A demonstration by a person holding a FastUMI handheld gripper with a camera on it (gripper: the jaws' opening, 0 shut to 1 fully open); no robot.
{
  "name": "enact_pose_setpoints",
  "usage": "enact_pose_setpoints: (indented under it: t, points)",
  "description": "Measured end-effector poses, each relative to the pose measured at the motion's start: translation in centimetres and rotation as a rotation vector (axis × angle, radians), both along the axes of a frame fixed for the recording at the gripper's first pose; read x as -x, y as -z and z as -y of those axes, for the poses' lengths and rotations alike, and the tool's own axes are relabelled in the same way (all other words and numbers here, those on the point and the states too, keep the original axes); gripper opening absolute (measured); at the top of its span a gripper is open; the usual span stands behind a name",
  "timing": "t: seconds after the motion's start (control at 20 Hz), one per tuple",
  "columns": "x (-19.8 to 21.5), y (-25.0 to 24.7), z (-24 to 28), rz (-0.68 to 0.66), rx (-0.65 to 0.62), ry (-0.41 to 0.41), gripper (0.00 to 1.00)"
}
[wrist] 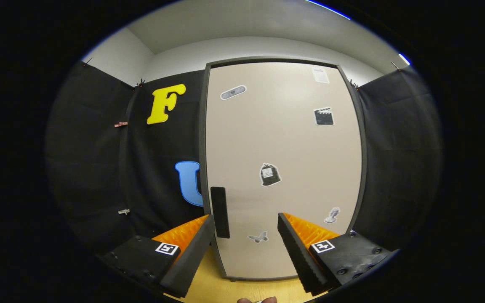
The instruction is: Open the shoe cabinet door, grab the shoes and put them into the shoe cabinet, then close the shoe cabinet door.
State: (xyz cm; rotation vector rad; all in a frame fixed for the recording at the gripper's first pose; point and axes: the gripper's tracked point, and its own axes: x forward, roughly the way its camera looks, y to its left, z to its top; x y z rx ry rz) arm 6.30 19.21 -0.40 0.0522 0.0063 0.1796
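Note:
The shoe cabinet (284, 168) stands straight ahead, its tall beige door shut and dotted with several small stickers. A dark vertical handle (220, 211) sits on the door's left edge, low down. My gripper (246, 223) is open, fingers spread wide with nothing between them. The handle lies just beyond the left fingertip (206, 227), slightly inside the gap. The right finger (295, 248) points at the lower part of the door.
The cabinet stands on a light wooden surface (221, 288). Black cloth walls (99, 168) close in on both sides of the cabinet. A fingertip of a person's hand (257, 300) peeks in below the fingers.

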Motion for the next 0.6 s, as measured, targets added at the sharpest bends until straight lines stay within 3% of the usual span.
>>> enact_pose_setpoints:
  t: [0.45, 0.6]
  points:
    - [-7.5, 3.6, -4.6, -0.027, -0.028, 0.004, 0.97]
    - [-9.1, 4.7, -5.2, -0.04, -0.018, 0.032, 0.84]
